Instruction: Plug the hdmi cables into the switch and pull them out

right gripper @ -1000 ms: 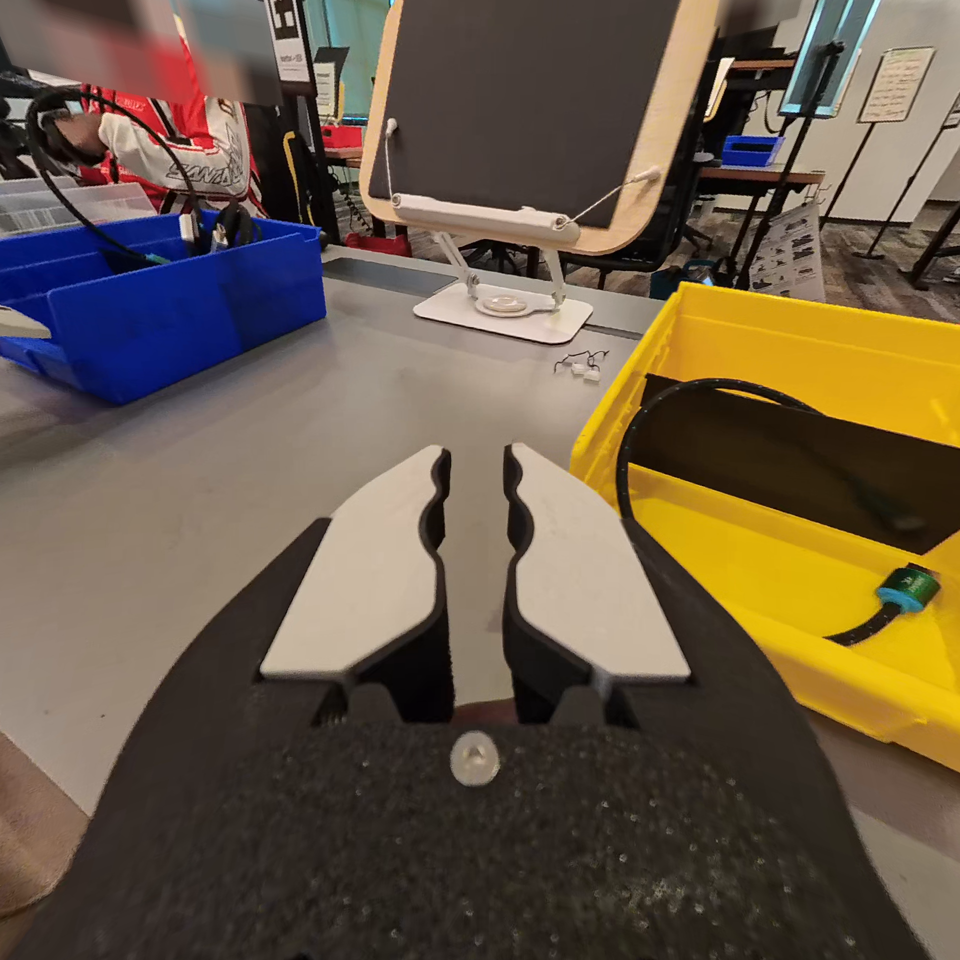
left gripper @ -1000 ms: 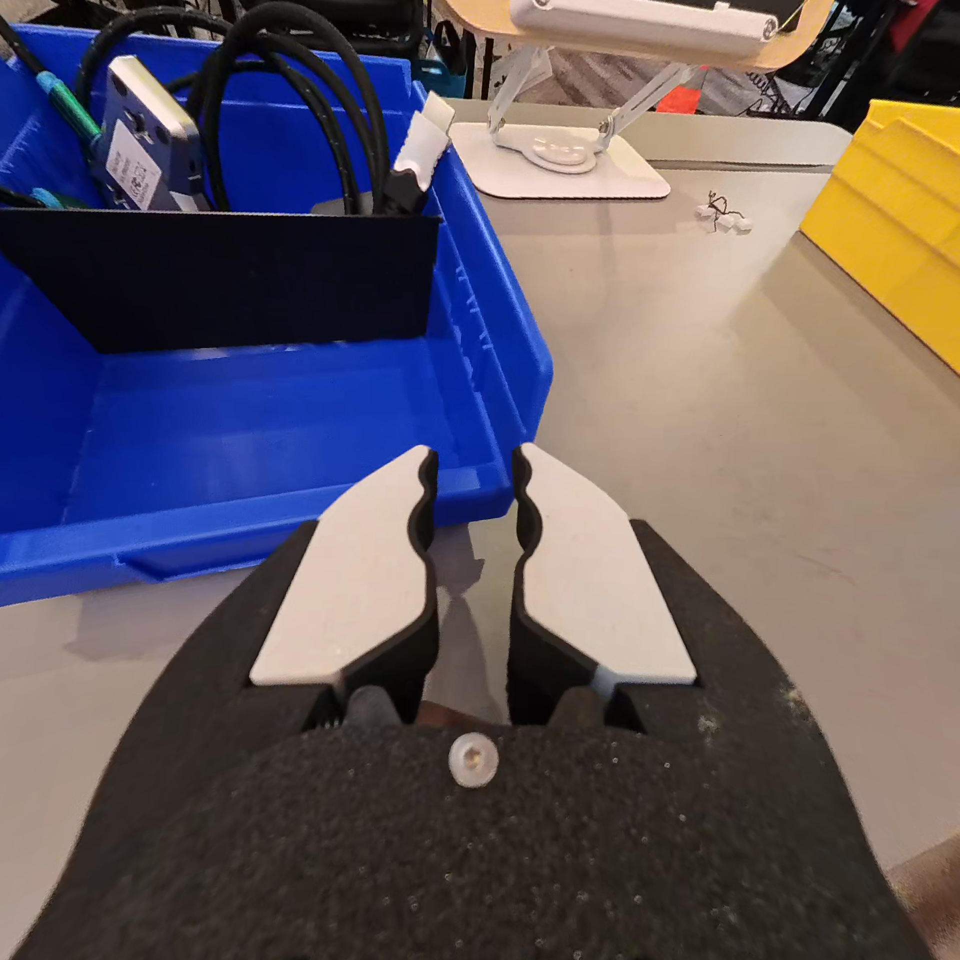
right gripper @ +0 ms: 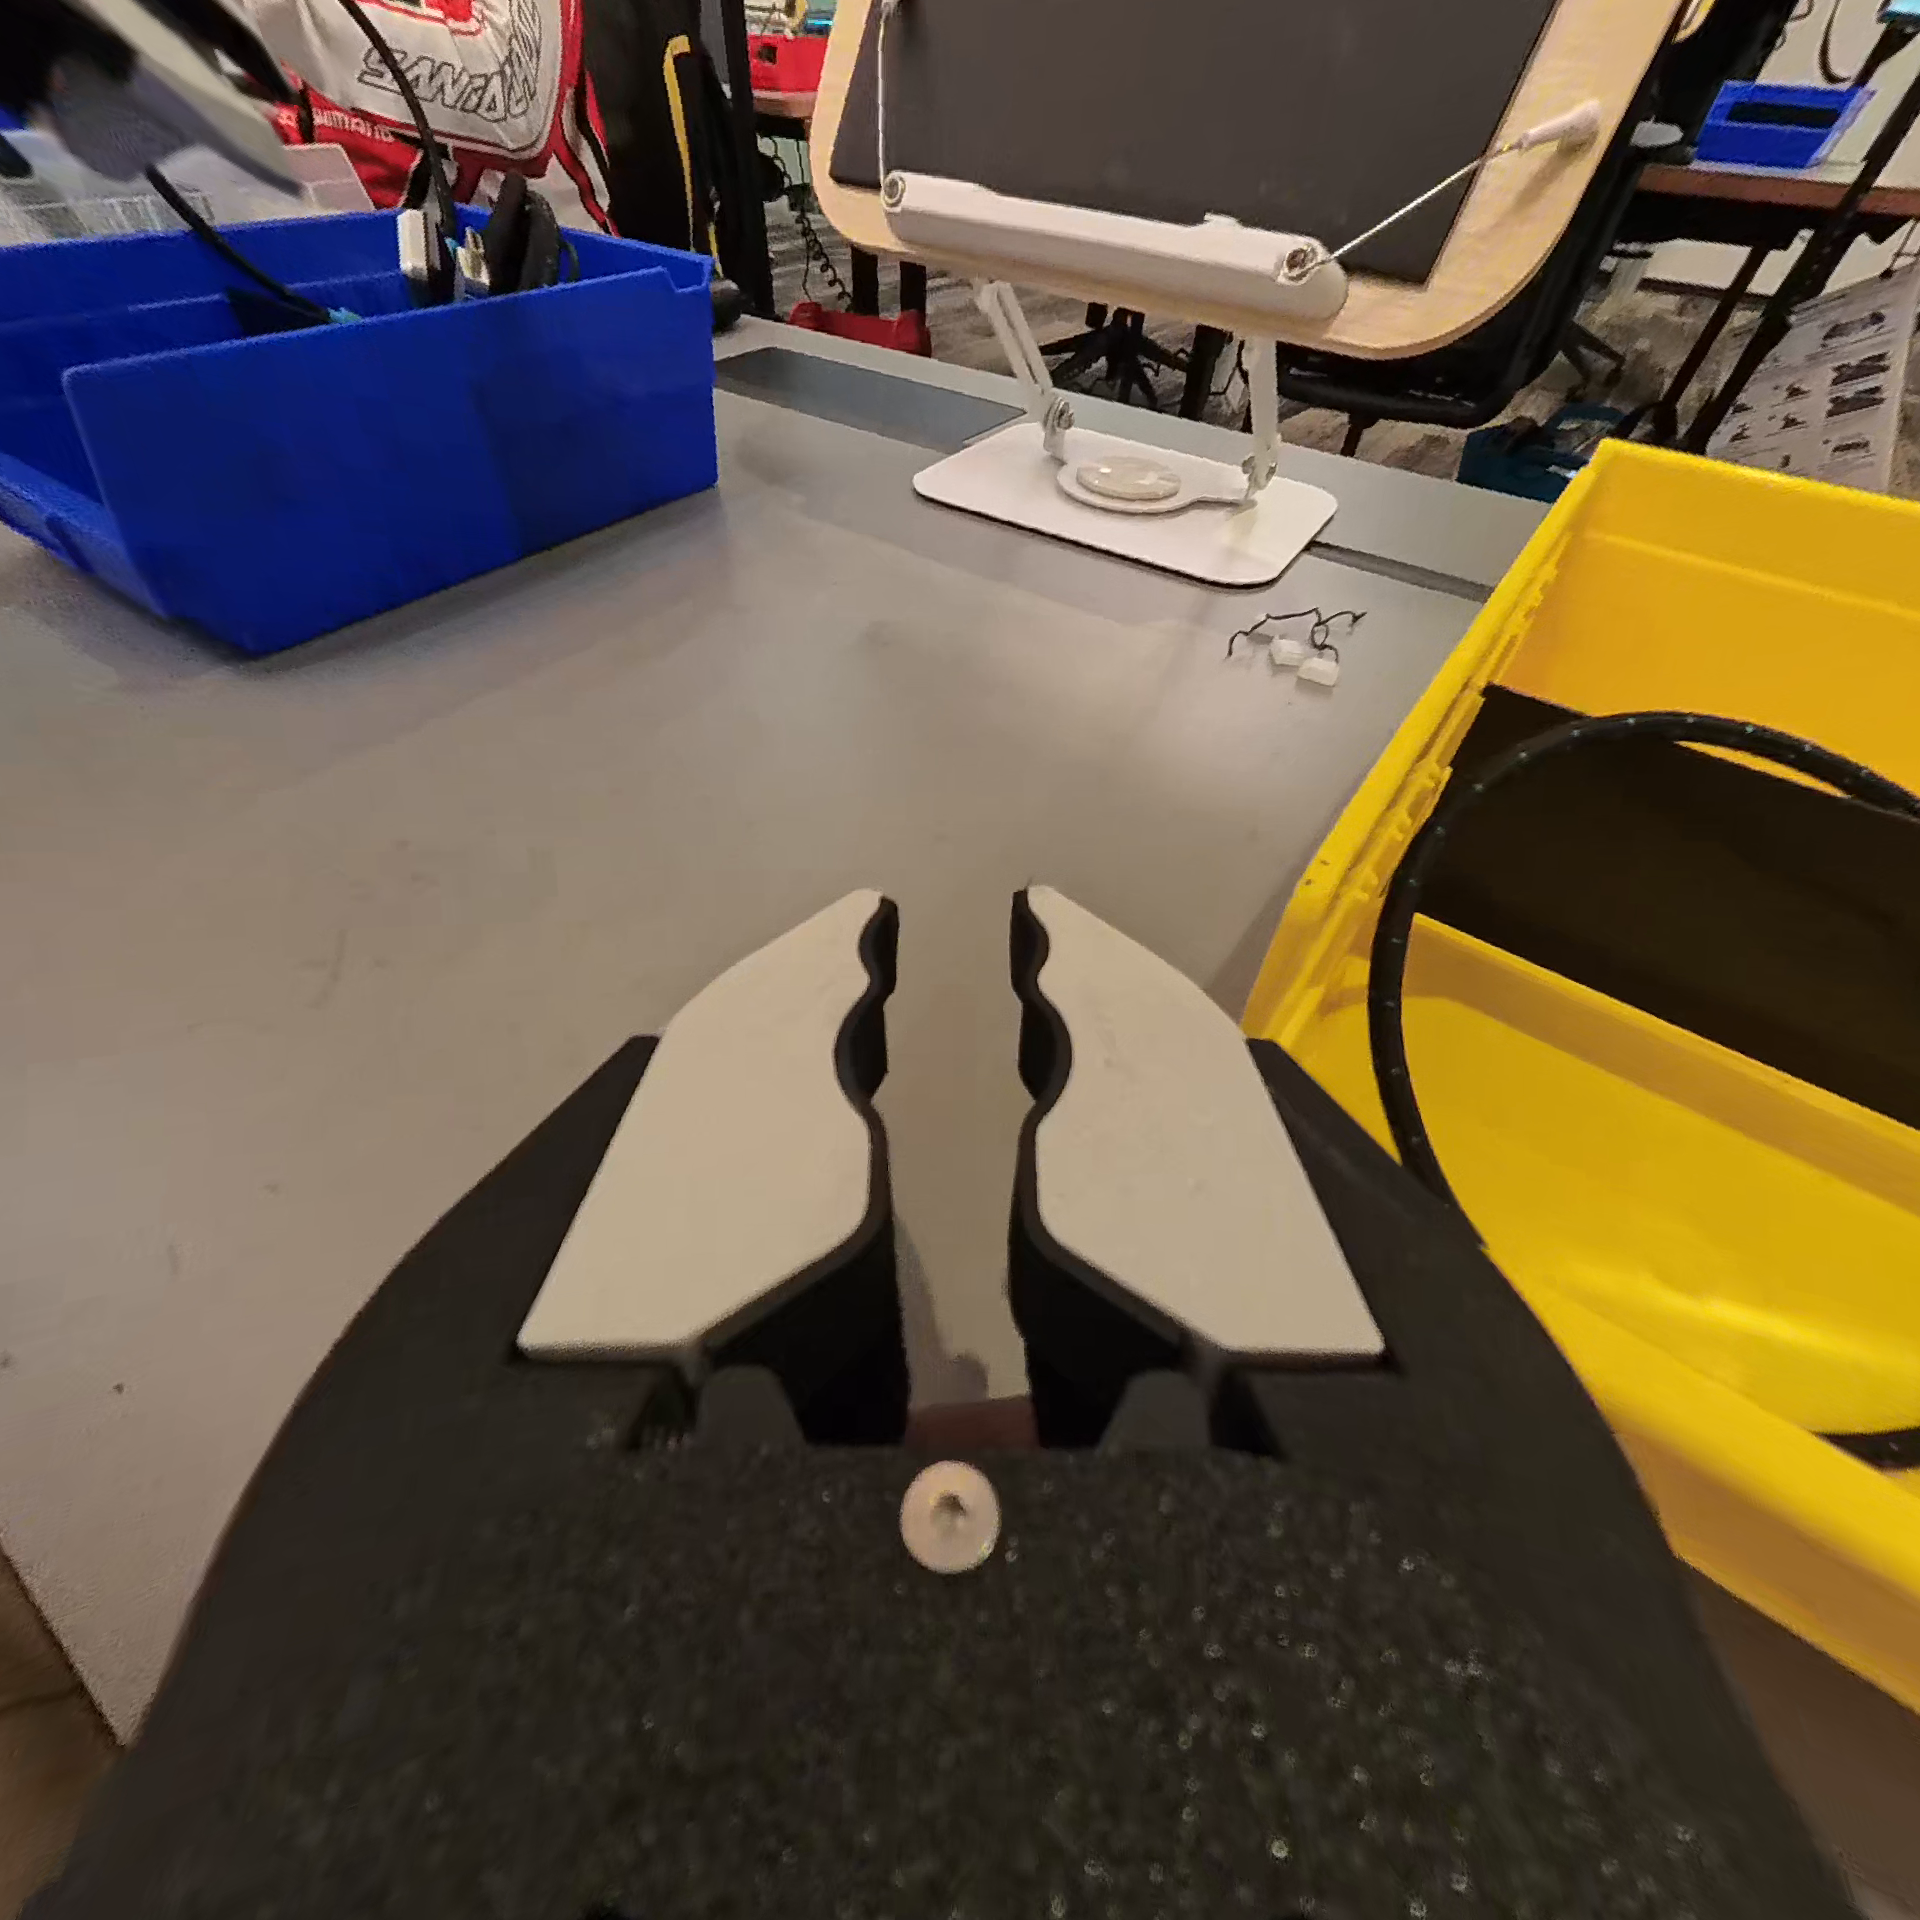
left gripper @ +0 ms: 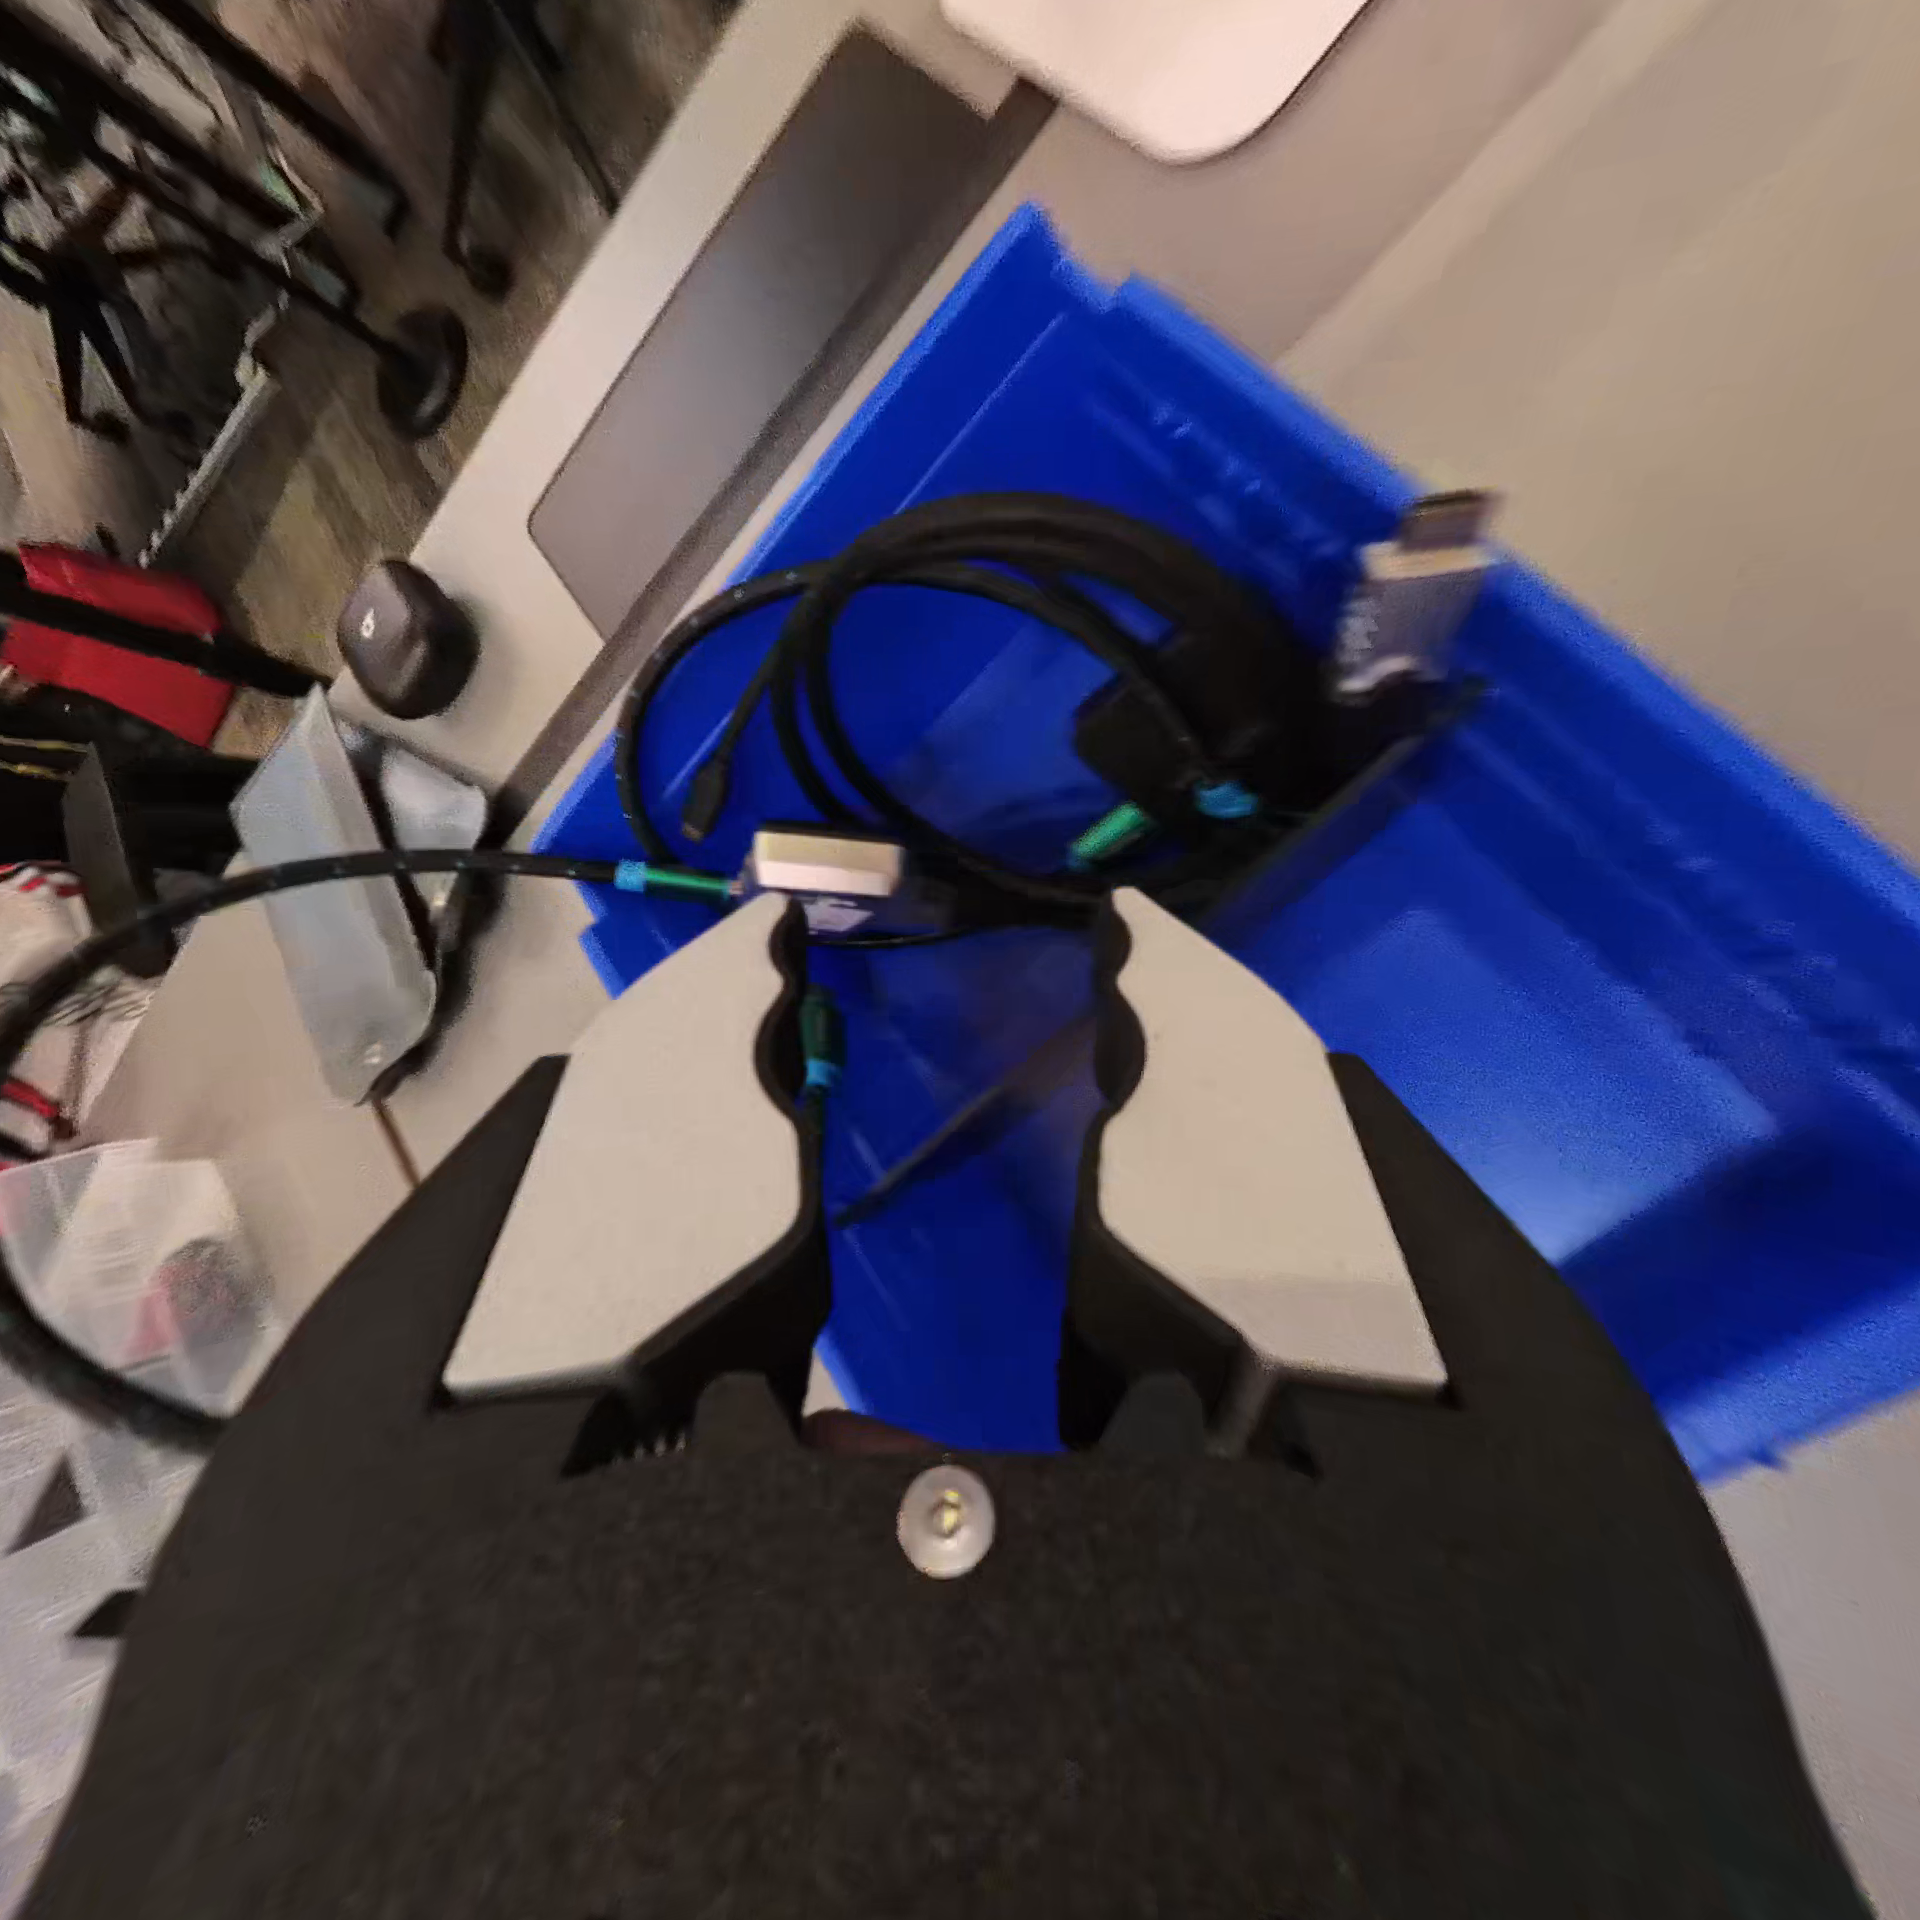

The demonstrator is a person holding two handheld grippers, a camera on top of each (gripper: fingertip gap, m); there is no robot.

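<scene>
Two claws are seen, both with jaws apart and nothing held. The left claw (left gripper: 940, 914) is poised above the blue bin (left gripper: 1558, 1039), where the silver switch (left gripper: 826, 864) sits just beyond its tips amid coiled HDMI cables (left gripper: 935, 582). A cable loop could be snagged instead of the switch. Since a second ago, the left claw has been swung over the bin and widened; the right claw (right gripper: 951, 909) is unmoved above the tabletop (right gripper: 416, 935).

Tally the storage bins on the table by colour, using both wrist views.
Blue bin: 1
Yellow bin: 1
Total: 2
</scene>
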